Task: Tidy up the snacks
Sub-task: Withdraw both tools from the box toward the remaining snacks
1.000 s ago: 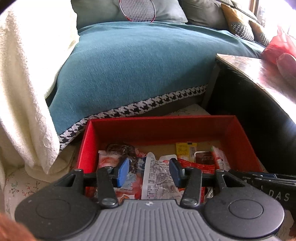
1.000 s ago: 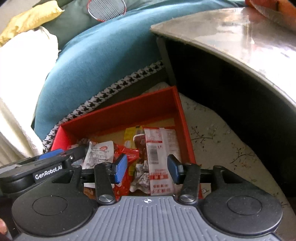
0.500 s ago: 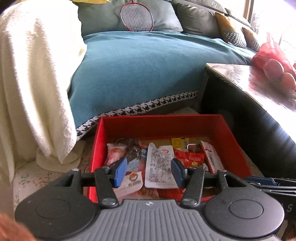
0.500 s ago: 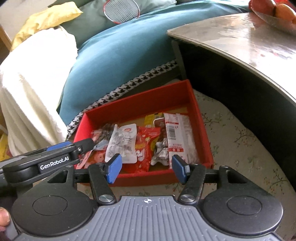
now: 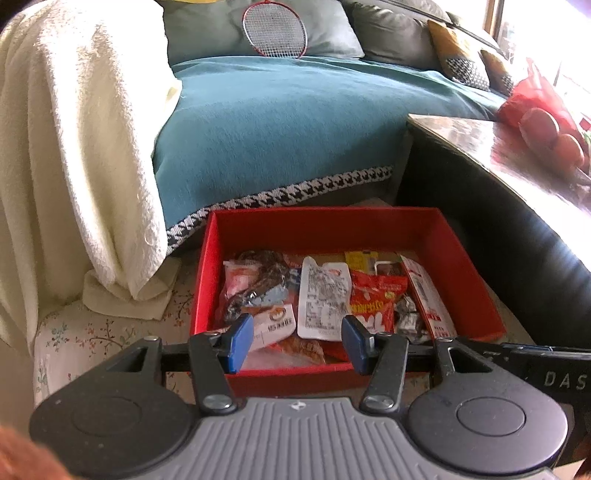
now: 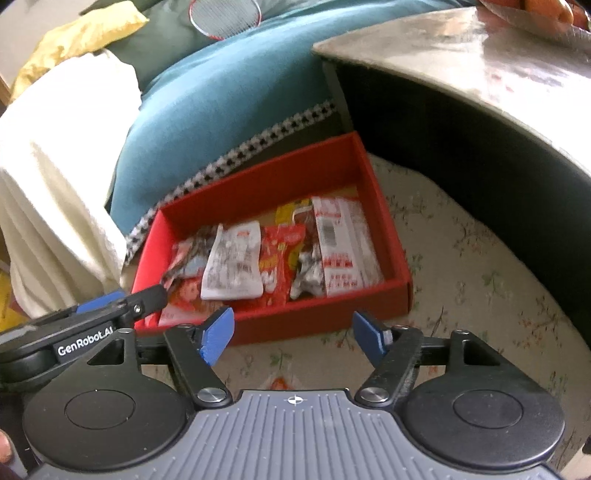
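A red box [image 5: 325, 230] sits on the floral floor cover, holding several snack packets: a white pouch [image 5: 324, 297], a red bag [image 5: 373, 299] and a long red-and-white packet [image 5: 428, 295]. The box also shows in the right wrist view [image 6: 391, 236] with the white pouch [image 6: 232, 266]. My left gripper [image 5: 297, 343] is open and empty, just above the box's near wall. My right gripper [image 6: 293, 334] is open and empty, held back from the box's near wall. The left gripper's body [image 6: 85, 328] shows at the left of the right wrist view.
A teal blanket [image 5: 280, 136] with a houndstooth edge covers the sofa behind the box. A cream towel [image 5: 74, 155] hangs at the left. A dark table [image 6: 480, 66] with fruit [image 5: 543, 125] stands at the right. A badminton racket [image 5: 275, 29] rests on the sofa cushions.
Both grippers have pulled back and up from the box, so more of the box and floor shows. Both stayed open and empty. The snacks have not moved.
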